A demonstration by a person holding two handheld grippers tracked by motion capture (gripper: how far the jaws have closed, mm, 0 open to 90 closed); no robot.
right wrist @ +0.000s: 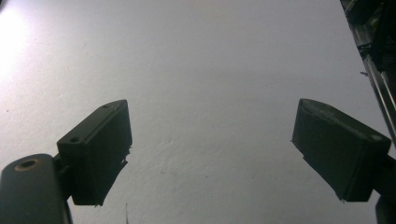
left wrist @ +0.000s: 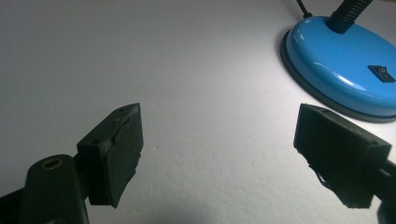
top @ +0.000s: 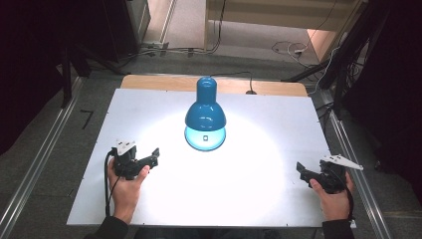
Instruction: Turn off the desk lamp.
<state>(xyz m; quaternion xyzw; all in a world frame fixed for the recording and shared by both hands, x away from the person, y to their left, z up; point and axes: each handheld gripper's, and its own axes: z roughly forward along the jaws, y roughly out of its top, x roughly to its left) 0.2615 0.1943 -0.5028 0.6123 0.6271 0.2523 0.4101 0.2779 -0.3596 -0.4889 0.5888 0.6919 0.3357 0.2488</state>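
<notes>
A blue desk lamp (top: 205, 107) stands lit at the middle of the white table (top: 149, 199), its shade bent down over its round base. The base (left wrist: 345, 70) carries a small black rocker switch (left wrist: 382, 73) and lies ahead and to the right of my left gripper (left wrist: 219, 154), which is open and empty. In the high view the left gripper (top: 155, 154) rests near the table's left edge, held by a hand. My right gripper (right wrist: 212, 149) is open over bare table; it sits at the right edge (top: 300, 169), also hand-held.
The lamp's black cord (top: 234, 74) runs off the table's far edge. Metal rails (top: 35, 169) flank the table on both sides. Cables (top: 293, 49) lie on the floor beyond. A bright pool of light covers the table's middle.
</notes>
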